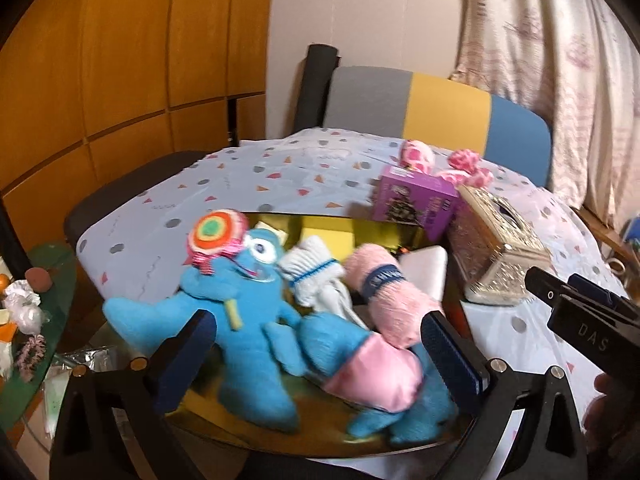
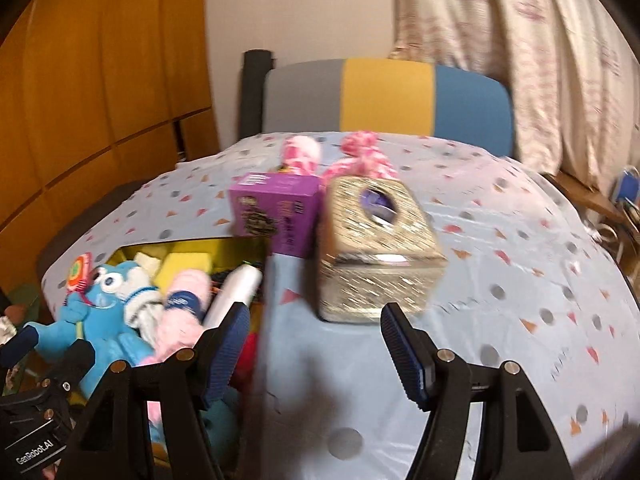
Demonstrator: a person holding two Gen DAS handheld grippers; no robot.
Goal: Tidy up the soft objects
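Note:
A shallow gold box (image 1: 316, 224) on the table holds soft things. In it lie a blue plush monster (image 1: 248, 300) with a lollipop, a white sock bundle (image 1: 312, 272), a rolled pink towel (image 1: 392, 296) and a second blue plush with a pink patch (image 1: 360, 364). My left gripper (image 1: 316, 320) hovers open over the two plushes, pads touching nothing. My right gripper (image 2: 313, 312) is open over bare tablecloth to the right of the box, nothing between its fingers. Pink spotted soft pieces (image 2: 302, 152) lie at the table's far side.
A silver tissue box (image 2: 380, 248) and a purple carton (image 2: 280, 208) stand just ahead of the right gripper. The patterned blue tablecloth (image 2: 520, 280) stretches to the right. A grey, yellow and blue chair back (image 2: 384, 96) is behind the table; a cluttered side table (image 1: 24, 312) is left.

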